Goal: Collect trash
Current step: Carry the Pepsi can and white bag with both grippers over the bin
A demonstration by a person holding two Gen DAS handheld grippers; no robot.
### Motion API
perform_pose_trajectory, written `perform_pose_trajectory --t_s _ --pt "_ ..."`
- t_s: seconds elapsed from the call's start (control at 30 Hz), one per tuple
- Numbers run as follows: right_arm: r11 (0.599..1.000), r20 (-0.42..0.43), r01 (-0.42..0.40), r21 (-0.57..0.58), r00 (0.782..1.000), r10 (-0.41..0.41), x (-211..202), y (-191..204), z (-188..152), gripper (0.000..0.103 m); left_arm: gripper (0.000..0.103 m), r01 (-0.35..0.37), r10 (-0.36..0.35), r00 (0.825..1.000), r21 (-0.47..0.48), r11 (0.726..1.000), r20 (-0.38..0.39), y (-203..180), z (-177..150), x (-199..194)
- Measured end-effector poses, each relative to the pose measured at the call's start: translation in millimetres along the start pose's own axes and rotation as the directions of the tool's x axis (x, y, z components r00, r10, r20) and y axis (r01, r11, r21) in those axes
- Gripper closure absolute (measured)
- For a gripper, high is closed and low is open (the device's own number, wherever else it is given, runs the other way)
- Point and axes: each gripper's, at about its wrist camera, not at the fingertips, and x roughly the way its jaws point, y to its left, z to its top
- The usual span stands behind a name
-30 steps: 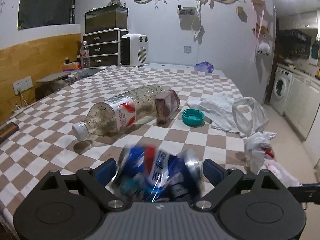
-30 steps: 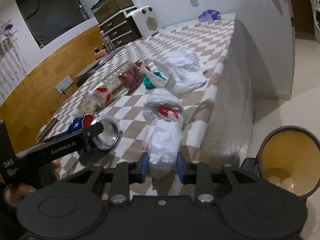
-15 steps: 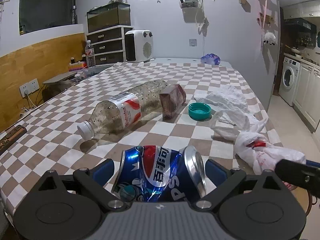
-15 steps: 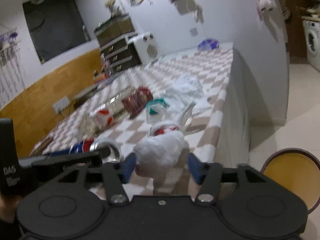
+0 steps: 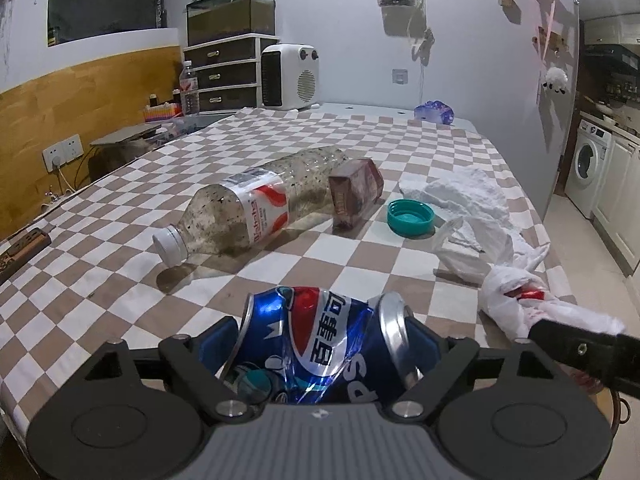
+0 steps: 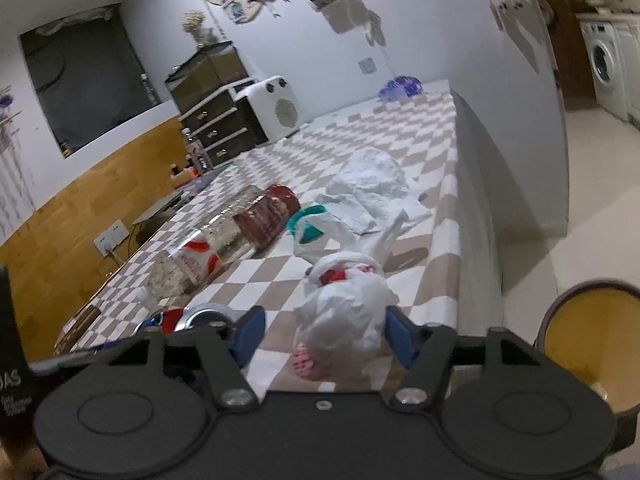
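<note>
The left gripper [image 5: 322, 342] has just been closing its jaws, and the crushed can [image 5: 312, 316] sits between them at the near edge of the table [image 5: 100, 288]. Both blue pads look to be touching the can's ends, so it is grasped. The dented wall could buckle further, so a firm squeeze on the rims holds better than one on the soft middle.

The right gripper [image 6: 324, 332] has also just been closing around the knotted bag [image 6: 344, 304] at the near right of the table. Its right pad touches the plastic while its left pad stands clear, so the bag is not yet clamped. To do this well, it should shift a little right to centre the bag, then close on the bulk rather than on loose film, which would slip.

The bin [image 6: 556, 308] stands open on the floor, right of the table. Each load should be lifted clear of the cloth before swinging over, or the checkered cover may drag. The bottle [image 5: 256, 212], box [image 5: 354, 192] and cap [image 5: 410, 218] wait farther back.
</note>
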Motion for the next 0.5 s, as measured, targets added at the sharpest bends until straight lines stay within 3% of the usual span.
perform_pose_trajectory --t_s 0.07,0.17,0.5 --pt "1.0 -0.021 -0.01 0.029 1.0 0.01 4 -6 0 0.058 0.016 0.008 -0.008 1.0 -0.009 1.0 0.005 2 -1 -1" --pt "0.998 -0.037 -0.023 0.056 0.999 0.026 5 -13 0 0.063 0.018 0.013 -0.013 1.0 -0.024 1.0 0.016 4 -1 -4" --pt "0.999 -0.042 -0.043 0.014 0.998 0.044 -1 -15 0 0.072 0.024 0.037 -0.033 0.997 -0.051 0.998 0.065 8 0 -22"
